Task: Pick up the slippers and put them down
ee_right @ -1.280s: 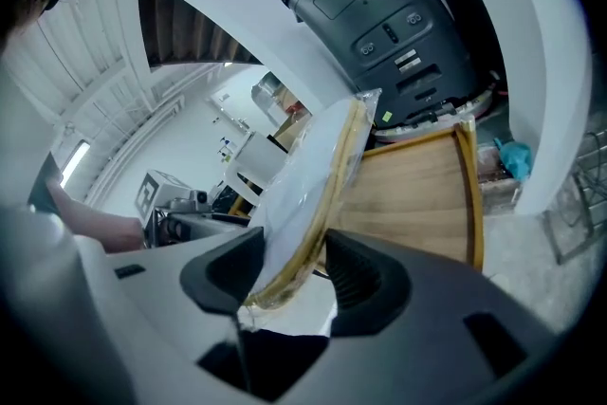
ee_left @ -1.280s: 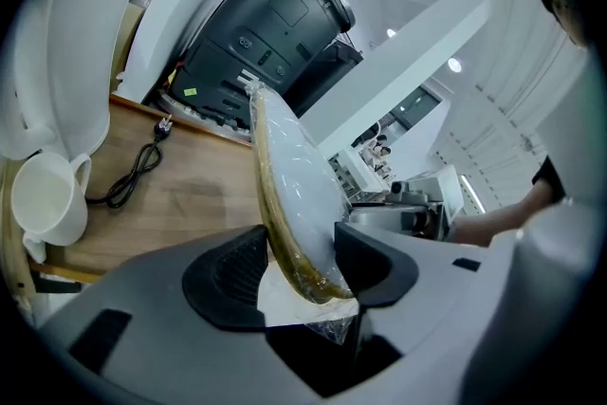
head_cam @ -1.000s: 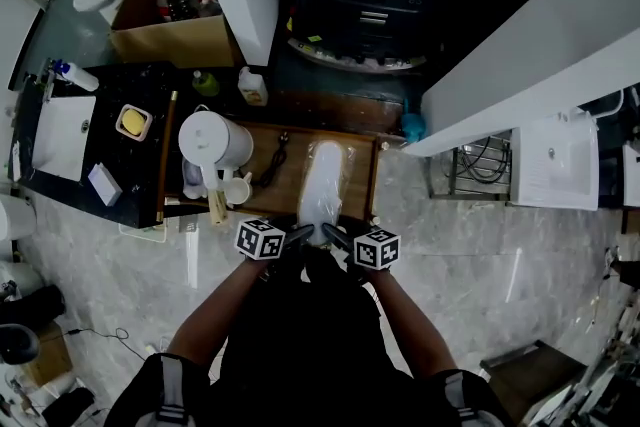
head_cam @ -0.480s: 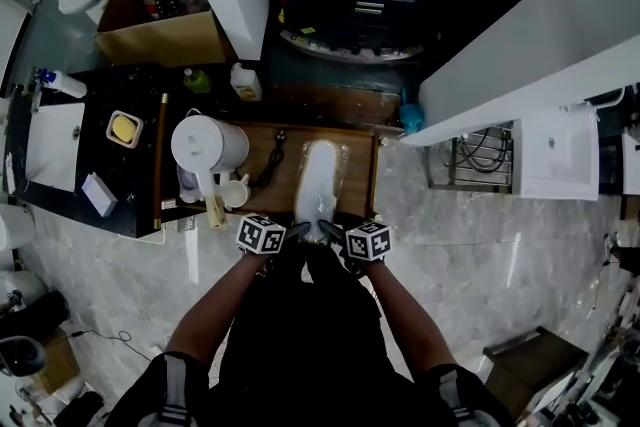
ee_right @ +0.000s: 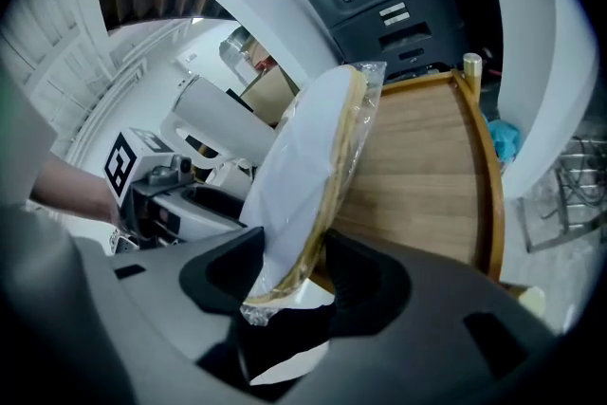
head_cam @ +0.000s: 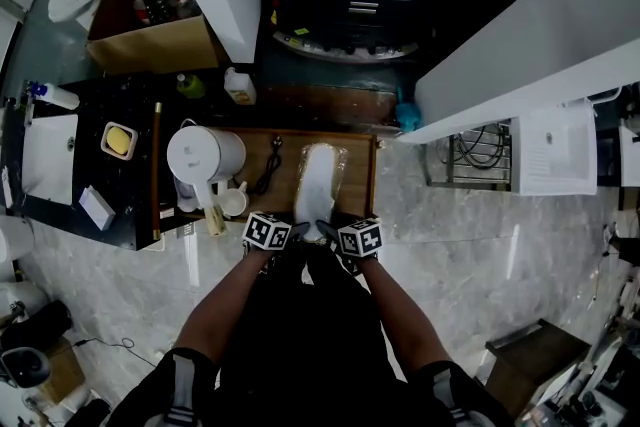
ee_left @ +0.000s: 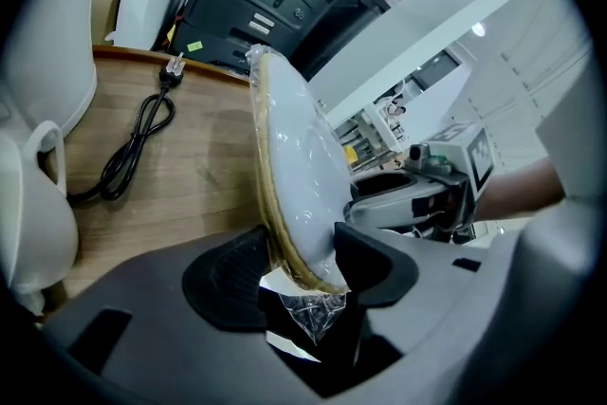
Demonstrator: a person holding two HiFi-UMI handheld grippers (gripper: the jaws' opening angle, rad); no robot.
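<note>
Both grippers have the plastic-wrapped slippers [head_cam: 318,177] by the near end. The left gripper [ee_left: 303,256] and the right gripper [ee_right: 294,275] each have their fingers clamped on the pack's edge. It stands on edge over the wooden counter [head_cam: 360,175], and I can't tell whether its far tip touches. This looks like the setting-down step: next, lay it flat and let go. A black cord [ee_left: 137,147] lies just left of it, with a white kettle [head_cam: 205,155] and a cup [head_cam: 233,203] further left.
</note>
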